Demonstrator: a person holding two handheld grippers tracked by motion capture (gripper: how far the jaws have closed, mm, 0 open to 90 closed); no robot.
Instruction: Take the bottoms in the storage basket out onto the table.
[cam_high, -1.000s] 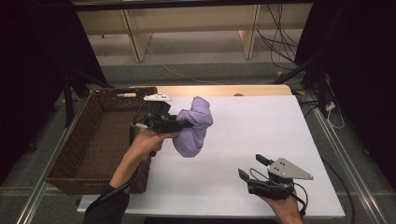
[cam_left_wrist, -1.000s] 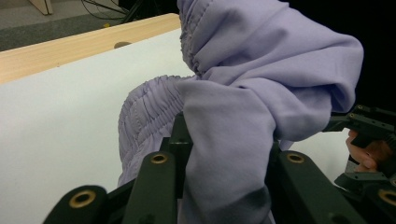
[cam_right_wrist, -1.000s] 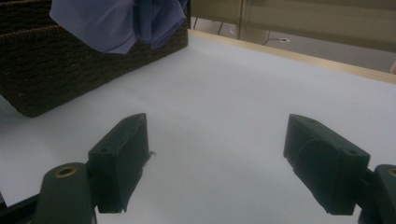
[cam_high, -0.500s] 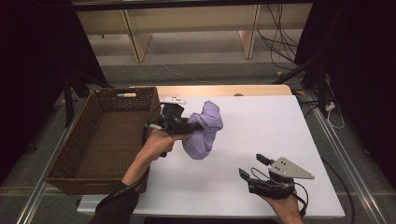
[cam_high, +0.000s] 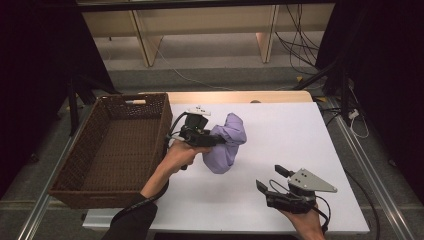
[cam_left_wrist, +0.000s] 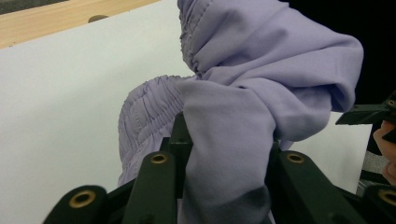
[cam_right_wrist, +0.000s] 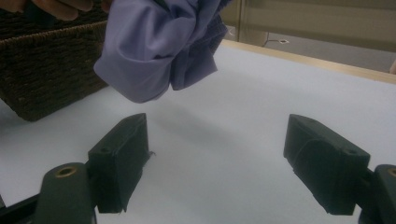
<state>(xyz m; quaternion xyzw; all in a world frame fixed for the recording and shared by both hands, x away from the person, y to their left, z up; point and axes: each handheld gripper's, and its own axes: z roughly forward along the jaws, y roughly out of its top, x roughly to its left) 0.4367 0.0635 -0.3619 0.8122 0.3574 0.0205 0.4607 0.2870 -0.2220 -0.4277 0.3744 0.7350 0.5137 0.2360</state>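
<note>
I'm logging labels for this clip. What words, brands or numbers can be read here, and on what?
None: no readable text.
Lilac garment, held in the left gripper: no tag or print to see.
Wicker basket: no label.
Right gripper, its grey plate: no marking legible.

We count one lilac garment (cam_high: 226, 142), bunched, one woven basket (cam_high: 75, 180), two hand-held tools, left tool (cam_high: 212, 140) and right tool (cam_high: 270, 179), one white bench (cam_high: 300, 135), two wooden shelf legs behind.
</note>
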